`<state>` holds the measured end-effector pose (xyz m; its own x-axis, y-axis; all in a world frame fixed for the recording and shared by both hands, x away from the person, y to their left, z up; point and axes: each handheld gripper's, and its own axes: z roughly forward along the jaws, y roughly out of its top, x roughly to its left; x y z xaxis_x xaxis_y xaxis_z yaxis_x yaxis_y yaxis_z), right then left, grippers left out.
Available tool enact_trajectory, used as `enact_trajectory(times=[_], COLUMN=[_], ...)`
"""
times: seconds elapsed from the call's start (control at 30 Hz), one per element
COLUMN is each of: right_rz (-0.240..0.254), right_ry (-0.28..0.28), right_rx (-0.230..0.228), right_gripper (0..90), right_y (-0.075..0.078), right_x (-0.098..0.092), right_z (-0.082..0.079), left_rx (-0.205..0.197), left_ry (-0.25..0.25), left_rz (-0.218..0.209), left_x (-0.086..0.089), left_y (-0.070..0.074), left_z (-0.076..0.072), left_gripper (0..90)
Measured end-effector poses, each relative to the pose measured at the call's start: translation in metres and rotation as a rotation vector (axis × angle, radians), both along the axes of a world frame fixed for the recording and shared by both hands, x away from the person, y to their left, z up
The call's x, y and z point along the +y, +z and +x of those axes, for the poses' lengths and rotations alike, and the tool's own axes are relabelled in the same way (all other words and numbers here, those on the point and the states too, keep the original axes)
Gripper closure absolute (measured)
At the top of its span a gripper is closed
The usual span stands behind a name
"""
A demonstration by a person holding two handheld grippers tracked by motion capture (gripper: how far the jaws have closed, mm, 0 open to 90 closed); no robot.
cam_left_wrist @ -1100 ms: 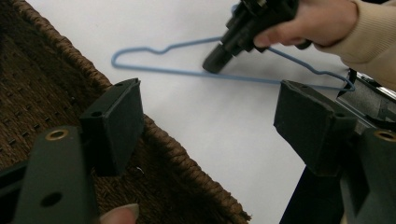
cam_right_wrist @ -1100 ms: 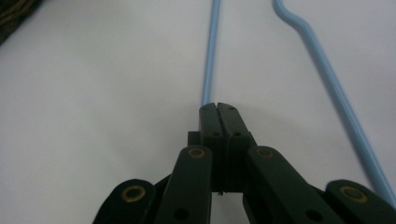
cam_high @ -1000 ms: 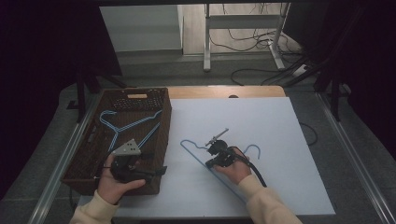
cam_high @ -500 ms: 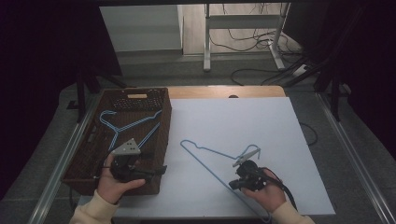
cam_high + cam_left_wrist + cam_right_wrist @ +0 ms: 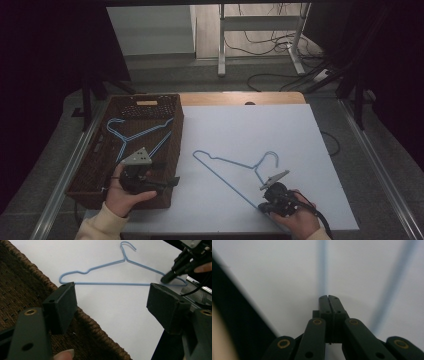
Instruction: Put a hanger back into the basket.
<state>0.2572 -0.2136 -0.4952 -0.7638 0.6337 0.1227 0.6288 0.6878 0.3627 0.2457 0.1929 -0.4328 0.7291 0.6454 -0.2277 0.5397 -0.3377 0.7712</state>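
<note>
Lab: dark curtains (image 5: 45,65), floor cables (image 5: 280,80), framed table (image 5: 280,130)

Overall light: you work under dim, cool light; the white table top (image 5: 240,140) is the brightest surface.
Surroundings: the edges of the high view sink into near black on both sides.
Shadows: soft and faint under the blue hanger (image 5: 120,272).
Glare: none on the table.
Left gripper view: your own jaws are soft close up, while the hanger reads sharp.
Right gripper view: the hanger's wires (image 5: 322,267) smear into pale blue streaks.
</note>
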Motion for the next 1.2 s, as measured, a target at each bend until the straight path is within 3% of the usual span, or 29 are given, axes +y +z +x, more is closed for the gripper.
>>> enact_trajectory(times=[0.03,0.2,0.33,0.47,0.53,0.73,1.2], right_rz=[-0.064,0.021,0.063,0.013,-0.025,-0.053,-0.043], right_ry=[-0.012,-0.065,0.004,0.057,0.043,0.001,-0.144], right_rx=[-0.033,-0.020,0.001,0.012,0.004,-0.031,-0.069], right_gripper=[90.0,90.0,90.0,90.0,90.0,90.0,90.0], right_y=[0.000,0.004,0.010,0.002,-0.003,-0.002,0.000], right_x=[-0.003,-0.019,-0.004,0.008,0.007,-0.004,-0.053], right_z=[0.001,0.006,-0.004,-0.014,-0.016,-0.013,0.038], left_rx=[0.001,0.000,0.001,-0.001,-0.002,-0.003,0.000], left_ry=[-0.001,0.003,0.001,-0.002,-0.001,0.001,0.003], left_rz=[0.001,0.000,0.002,0.005,0.004,0.000,0.002], left_x=[0.000,0.000,-0.001,0.000,0.000,0.000,0.000], left_y=[0.000,0.000,0.000,0.000,0.000,0.001,0.000], left_z=[0.000,0.000,0.000,0.000,0.000,0.000,0.000], left_gripper=[24.5,24.5,24.5,24.5,24.5,24.5,24.5])
